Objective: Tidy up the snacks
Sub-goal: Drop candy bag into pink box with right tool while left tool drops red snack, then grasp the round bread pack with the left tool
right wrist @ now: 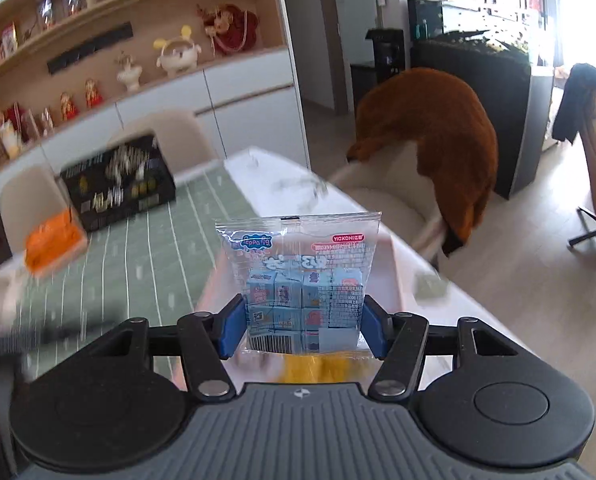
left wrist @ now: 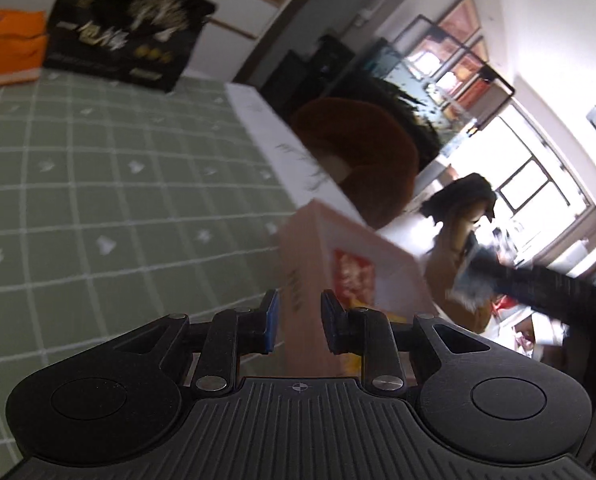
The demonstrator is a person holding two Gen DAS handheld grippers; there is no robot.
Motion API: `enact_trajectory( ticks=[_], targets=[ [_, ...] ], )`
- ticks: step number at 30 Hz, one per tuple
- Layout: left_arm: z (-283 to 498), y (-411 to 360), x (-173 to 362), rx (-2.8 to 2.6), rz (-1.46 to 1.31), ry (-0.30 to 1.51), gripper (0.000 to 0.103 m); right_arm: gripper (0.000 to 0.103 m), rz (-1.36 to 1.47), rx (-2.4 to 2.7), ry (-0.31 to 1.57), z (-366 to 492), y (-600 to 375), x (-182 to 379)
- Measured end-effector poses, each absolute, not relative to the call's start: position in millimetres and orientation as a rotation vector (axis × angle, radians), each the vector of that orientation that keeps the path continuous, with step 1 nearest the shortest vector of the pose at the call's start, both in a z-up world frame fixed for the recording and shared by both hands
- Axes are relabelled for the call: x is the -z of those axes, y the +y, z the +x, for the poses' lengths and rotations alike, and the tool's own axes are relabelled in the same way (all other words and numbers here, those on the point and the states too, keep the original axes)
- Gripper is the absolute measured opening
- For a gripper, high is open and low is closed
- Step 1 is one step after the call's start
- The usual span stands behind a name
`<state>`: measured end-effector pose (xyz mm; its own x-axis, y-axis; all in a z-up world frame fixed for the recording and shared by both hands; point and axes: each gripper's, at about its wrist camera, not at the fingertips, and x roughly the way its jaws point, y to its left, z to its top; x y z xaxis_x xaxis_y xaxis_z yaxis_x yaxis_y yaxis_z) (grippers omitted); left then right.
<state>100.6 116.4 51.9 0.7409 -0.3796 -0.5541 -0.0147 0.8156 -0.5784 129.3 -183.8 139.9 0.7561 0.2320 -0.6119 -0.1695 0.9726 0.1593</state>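
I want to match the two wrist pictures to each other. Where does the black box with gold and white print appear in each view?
Left wrist view: the black box stands at the top left, on the green checked tablecloth, beside an orange box.
Right wrist view: it stands at the middle left, blurred, behind the orange box.
Shared landmark: the brown plush toy on the chair.

Daylight interior, bright overall. Main light src: windows (left wrist: 537, 184), blown out to white in left wrist view; same glare at the upper right edge in right wrist view. Motion blur strong in both: black box (left wrist: 126, 28) lettering smeared, orange pack (right wrist: 52, 246) streaked. Snack bag (right wrist: 301, 280) stays sharp. Fisheye bends shelves (right wrist: 98, 36) & corners go dark.
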Motion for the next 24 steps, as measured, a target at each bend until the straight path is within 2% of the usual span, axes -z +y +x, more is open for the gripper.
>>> enact_trajectory(
  ticks=[4, 9, 14, 24],
  targets=[
    [91, 132, -44, 0.160, -0.551, 0.745, 0.026, 0.062, 0.079, -0.170, 0.688, 169, -172, -147],
    [94, 129, -29, 0.170, -0.544, 0.817, 0.026, 0.066, 0.063, -0.204, 0.701, 150, -174, -143],
    [88, 100, -27, 0.227, -0.417, 0.859, 0.026, 0.066, 0.010, -0.206, 0.774, 110, -180, -116],
    [62, 31, -32, 0.258, 0.043, 0.853, 0.029, 0.066, -0.073, -0.403, 0.941, 8, -161, -71]
  ],
)
